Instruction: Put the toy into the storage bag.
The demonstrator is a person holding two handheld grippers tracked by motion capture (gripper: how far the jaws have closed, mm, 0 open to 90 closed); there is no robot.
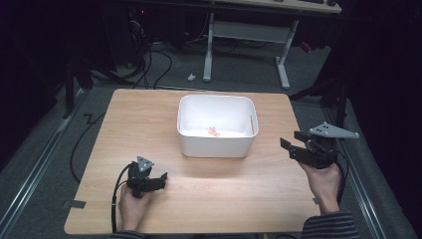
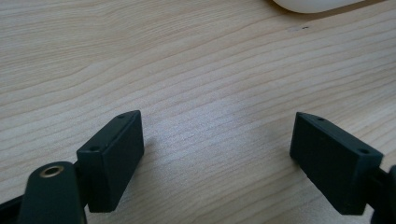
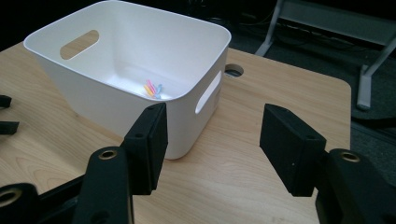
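Note:
A white plastic bin (image 1: 216, 145) with handle slots stands at the middle of the wooden table (image 1: 144, 119). A few small pink, yellow and blue pieces (image 1: 214, 131) lie on its floor, and the right gripper view looks down on these pieces (image 3: 153, 89). My left gripper (image 1: 161, 179) rests low on the table at the front left. Its jaws are open over bare wood (image 2: 217, 140), with the bin's corner (image 2: 313, 4) farther off. My right gripper (image 1: 291, 140) hovers at the table's right edge, pointing toward the bin (image 3: 107, 100). It is open (image 3: 212, 135) and holds nothing.
Beyond the table's far edge stands a white desk frame (image 1: 283, 64), with dark cables (image 1: 149, 59) on the grey floor. The tabletop has a round cable hole (image 3: 233, 70) behind the bin. Bare wood lies left and right of the bin and along the front.

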